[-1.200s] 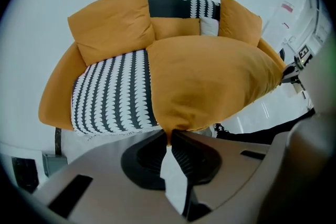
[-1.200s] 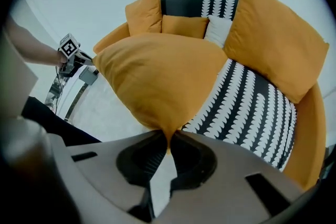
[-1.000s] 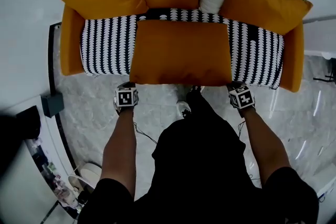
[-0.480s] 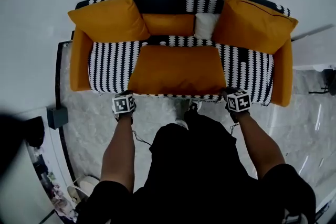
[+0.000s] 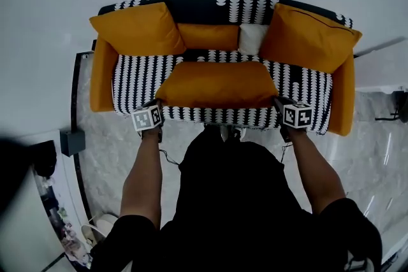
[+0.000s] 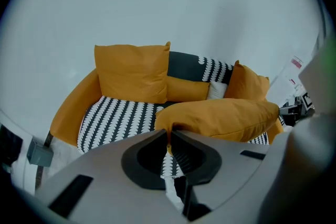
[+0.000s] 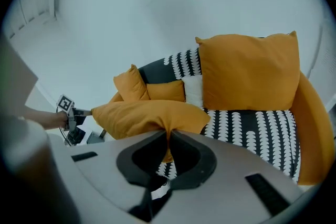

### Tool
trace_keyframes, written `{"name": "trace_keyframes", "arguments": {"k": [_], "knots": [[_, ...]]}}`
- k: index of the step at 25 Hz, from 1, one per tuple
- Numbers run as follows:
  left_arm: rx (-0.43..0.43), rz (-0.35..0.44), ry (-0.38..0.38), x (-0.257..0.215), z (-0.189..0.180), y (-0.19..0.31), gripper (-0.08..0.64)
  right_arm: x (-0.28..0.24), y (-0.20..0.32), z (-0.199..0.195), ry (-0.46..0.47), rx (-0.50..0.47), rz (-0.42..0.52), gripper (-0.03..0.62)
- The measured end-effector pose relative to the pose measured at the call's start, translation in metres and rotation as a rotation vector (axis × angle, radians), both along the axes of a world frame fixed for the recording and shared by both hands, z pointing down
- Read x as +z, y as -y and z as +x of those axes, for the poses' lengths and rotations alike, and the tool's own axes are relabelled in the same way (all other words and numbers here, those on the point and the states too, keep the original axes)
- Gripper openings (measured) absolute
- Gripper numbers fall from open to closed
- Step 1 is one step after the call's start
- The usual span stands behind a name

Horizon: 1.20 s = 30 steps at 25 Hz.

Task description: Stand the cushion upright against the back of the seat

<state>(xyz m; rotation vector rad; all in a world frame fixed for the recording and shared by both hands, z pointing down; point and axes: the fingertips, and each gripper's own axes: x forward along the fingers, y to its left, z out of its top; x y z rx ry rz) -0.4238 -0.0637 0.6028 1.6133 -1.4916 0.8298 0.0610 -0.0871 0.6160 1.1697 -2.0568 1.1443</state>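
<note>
Since a second before, both grippers had lifted the front edge of the orange cushion (image 5: 217, 83) off the striped seat (image 5: 137, 73). In the head view, the tips of the left gripper (image 5: 155, 106) and the right gripper (image 5: 279, 102) were hidden beneath its front corners. In the left gripper view, the jaws were closed on a puckered corner, and the plump cushion (image 6: 220, 118) stretched away rightward. In the right gripper view, the jaws pinched the other corner, and the cushion (image 7: 149, 115) ran off leftward.

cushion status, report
Left gripper and right gripper each shut on a near corner of the cushion. Held flat over the seat, not yet upright. Small orange cushion and white cushion sit at the backrest centre.
</note>
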Motion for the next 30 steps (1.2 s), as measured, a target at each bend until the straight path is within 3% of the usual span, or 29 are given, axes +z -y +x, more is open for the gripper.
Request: {"name": "trace_keyframes", "arguments": {"k": [5,11,20,30], "knots": [[0.008,0.05,-0.048,-0.02,0.001,0.033,0.035,-0.019,0.028,0.005,0.035,0.106,0.022,0.048],[0.081,0.105,-0.097,-0.039,-0.001,0.094,0.035,-0.046,0.083,0.007,0.162,0.315,0.045,0.048],[0.174,0.152,-0.176,-0.058,0.001,0.19,0.035,-0.081,0.152,0.012,0.163,0.434,0.117,0.048],[0.254,0.192,-0.241,-0.068,0.008,0.299,0.035,-0.091,0.239,0.018,0.085,0.506,0.165,0.048]]}}
